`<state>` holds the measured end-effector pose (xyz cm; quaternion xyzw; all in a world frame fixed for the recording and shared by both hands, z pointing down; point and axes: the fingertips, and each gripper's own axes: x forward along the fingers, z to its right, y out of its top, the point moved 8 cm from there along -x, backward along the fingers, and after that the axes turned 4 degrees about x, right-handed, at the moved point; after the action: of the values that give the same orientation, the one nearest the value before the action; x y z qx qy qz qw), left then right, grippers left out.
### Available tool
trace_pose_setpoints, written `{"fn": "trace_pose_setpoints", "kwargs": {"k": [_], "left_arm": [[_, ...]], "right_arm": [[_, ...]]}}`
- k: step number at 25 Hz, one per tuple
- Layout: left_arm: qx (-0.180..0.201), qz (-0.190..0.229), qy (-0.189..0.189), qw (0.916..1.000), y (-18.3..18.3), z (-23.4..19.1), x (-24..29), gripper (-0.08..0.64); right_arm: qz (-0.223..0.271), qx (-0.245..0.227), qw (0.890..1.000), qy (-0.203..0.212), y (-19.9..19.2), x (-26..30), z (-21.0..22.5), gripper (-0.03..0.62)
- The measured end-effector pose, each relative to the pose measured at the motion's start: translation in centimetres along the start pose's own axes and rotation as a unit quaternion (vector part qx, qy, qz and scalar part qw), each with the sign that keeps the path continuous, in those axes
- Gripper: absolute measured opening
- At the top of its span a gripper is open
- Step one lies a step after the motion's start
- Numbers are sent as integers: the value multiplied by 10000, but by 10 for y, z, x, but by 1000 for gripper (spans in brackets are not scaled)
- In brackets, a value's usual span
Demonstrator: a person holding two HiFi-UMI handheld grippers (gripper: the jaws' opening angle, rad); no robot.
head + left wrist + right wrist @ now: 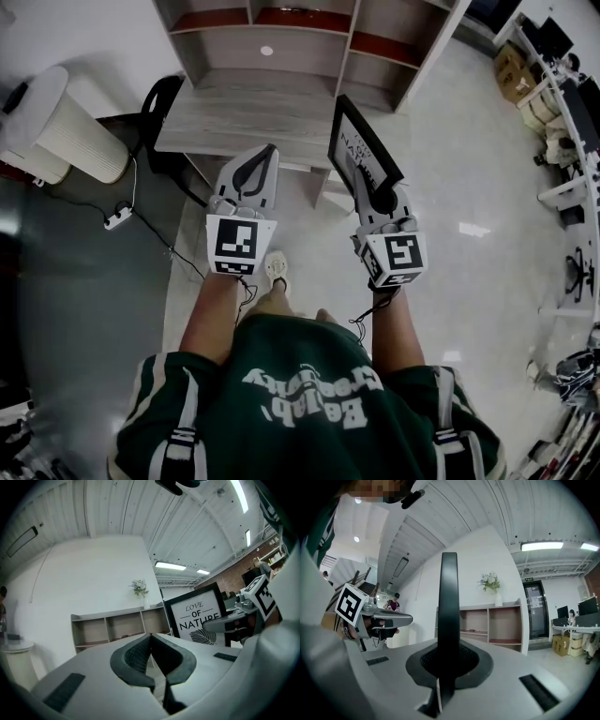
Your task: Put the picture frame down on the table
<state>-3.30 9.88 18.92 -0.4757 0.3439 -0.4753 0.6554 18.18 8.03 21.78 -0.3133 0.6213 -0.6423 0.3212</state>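
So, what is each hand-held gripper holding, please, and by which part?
The right hand-held gripper clamps the picture frame by its near black edge; the left hand-held gripper is shut, empty.

Seen from above, the left forearm (211,314) and right forearm (398,328), both bare, reach forward from the torso side by side and slightly apart. Each carries a grey gripper pointing level, away from the body. The left gripper (151,637) has its dark pads (136,656) pressed together with nothing between them. The right gripper (449,660) is clamped on the thin edge of the picture frame (361,150), which rises upright from its jaws. A marker cube sits at each gripper's rear, by the wrist.
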Motion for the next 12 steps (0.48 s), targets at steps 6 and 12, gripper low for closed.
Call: {"fn": "trace_pose_setpoints", "kwargs": {"k": [6, 12], "left_arm": [[-38, -43, 24, 10000, -16, -56, 52, 18], [-34, -54, -35, 10000, -31, -108, 98, 18]], "right_arm": [[-2, -4, 10000, 75, 3, 75, 7, 40], [-18, -9, 10000, -20, 6, 143, 14, 40]]}}
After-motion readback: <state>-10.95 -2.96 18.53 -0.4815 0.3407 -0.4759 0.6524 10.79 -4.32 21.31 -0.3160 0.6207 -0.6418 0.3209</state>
